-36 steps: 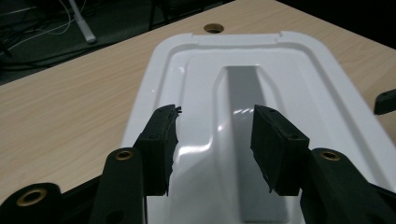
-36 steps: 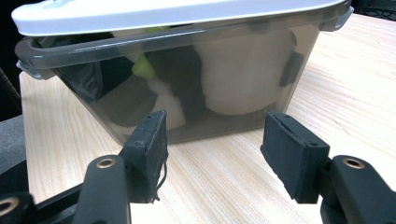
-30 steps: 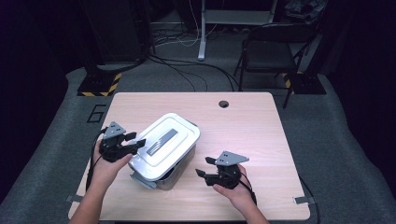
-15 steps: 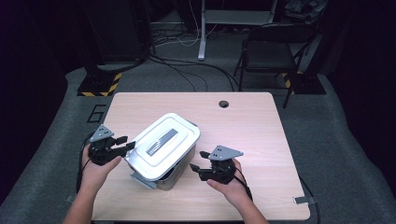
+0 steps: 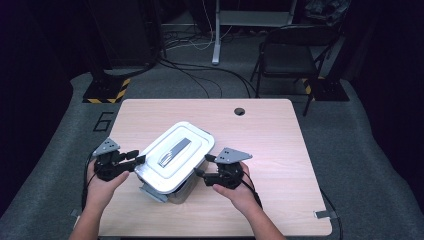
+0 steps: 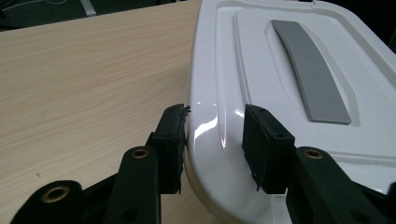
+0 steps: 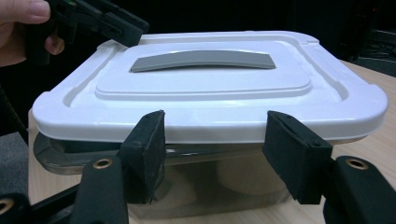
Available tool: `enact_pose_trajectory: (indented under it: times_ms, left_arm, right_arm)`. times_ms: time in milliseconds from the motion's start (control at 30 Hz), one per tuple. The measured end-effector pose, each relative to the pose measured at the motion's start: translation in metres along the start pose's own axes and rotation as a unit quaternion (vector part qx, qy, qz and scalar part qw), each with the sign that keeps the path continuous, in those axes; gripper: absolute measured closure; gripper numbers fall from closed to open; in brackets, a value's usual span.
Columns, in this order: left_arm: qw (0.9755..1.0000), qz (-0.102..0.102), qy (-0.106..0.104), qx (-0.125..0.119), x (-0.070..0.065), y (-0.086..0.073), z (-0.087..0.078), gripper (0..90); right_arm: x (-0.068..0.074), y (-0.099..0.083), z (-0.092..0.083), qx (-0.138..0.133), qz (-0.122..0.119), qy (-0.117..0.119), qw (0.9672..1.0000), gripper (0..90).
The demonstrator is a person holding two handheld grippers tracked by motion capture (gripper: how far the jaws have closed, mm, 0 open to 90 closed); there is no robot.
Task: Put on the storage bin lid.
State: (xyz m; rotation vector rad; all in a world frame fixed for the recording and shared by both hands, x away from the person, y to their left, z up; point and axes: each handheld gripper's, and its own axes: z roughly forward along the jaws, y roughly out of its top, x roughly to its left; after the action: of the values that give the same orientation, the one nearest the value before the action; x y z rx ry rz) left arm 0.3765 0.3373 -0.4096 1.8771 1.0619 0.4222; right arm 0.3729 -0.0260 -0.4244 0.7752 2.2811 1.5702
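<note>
In the left gripper view we saw the left gripper [image 6: 214,140] set across a rounded corner of the white lid [image 6: 289,84]: one black pad lay against the lid's outer edge, the other over its glossy top, and whether that pad pressed we could not tell. Its jaws had just been closing, with the lid's rim between them. The right gripper [image 7: 219,154] kept its jaws apart at a middling gap, level with the lid's front edge and just short of it, gripping nothing. The lid sat on a clear container [image 7: 196,186], whose see-through wall and pale, rounded contents appeared in the right gripper view, while the left gripper view gave the smooth sheen of the plastic and the matte grey strip [image 6: 310,74] let into its raised centre. From the high view the box [image 5: 175,160] stood on the near half of the light wooden table [image 5: 270,135], between the two grippers, its long axis running diagonally from near left to far right, the grey strip following that line. There the left gripper [image 5: 131,159] touched the lid's near-left corner and the right gripper [image 5: 202,167] was just beside its right side. The lid was a rounded rectangle with a stepped rim.
</note>
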Motion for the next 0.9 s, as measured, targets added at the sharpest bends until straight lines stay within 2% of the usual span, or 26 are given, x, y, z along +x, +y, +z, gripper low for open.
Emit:
enact_pose_trajectory:
  times_ms: [400,600,733,833,900]
  left_arm:
    - [0.9999,0.015,-0.007,0.002,-0.012,-0.004,-0.003,59.6]
    - [0.9999,0.013,-0.007,0.001,-0.014,-0.006,-0.006,59.6]
    - [0.9999,0.015,-0.007,0.003,-0.016,-0.008,-0.008,59.5]
    - [0.9994,0.029,-0.001,0.017,-0.019,-0.011,-0.008,60.9]
    - [0.9997,0.021,-0.002,0.014,-0.019,-0.011,-0.008,60.4]
  right_arm:
    - [-0.005,-0.002,0.002,-0.01,0.008,-0.002,0.9999,37.3]
    - [-0.006,0.002,0.001,-0.021,0.012,-0.004,0.9997,37.3]
    - [-0.003,0.005,0.004,-0.022,0.006,0.0,0.9997,37.2]
    - [-0.003,0.006,0.006,-0.024,0.0,0.0,0.9997,37.0]
    - [-0.004,0.006,0.007,-0.022,0.001,0.001,0.9998,37.0]
